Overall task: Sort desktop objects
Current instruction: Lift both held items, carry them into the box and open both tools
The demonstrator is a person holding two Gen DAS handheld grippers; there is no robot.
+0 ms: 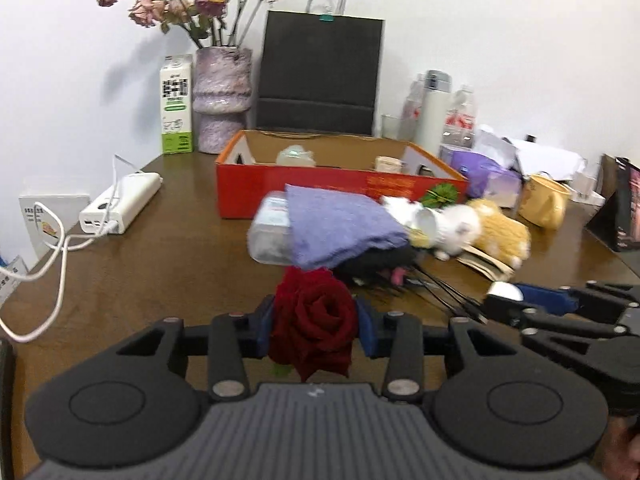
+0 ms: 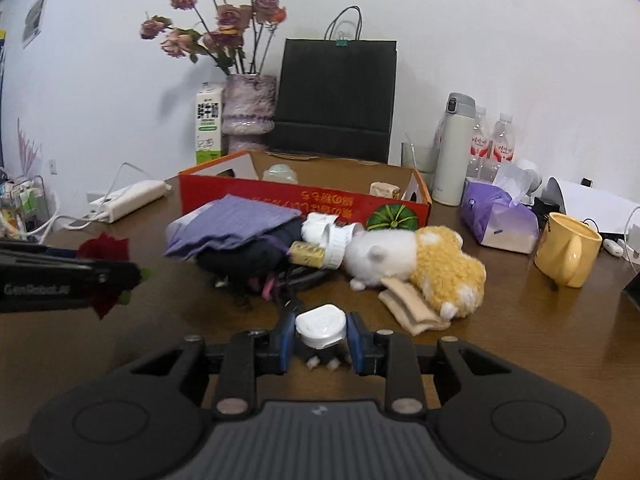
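A black paper bag (image 2: 336, 96) stands behind the open red box (image 2: 304, 196); before the box a purple cloth (image 2: 236, 220) tops the heap beside a plush toy (image 2: 420, 264). The left gripper (image 1: 314, 326) clamps a red rose (image 1: 314, 320), its side reading "GenRobot"; the right gripper (image 2: 320, 340) clamps a white charger (image 2: 320, 326).
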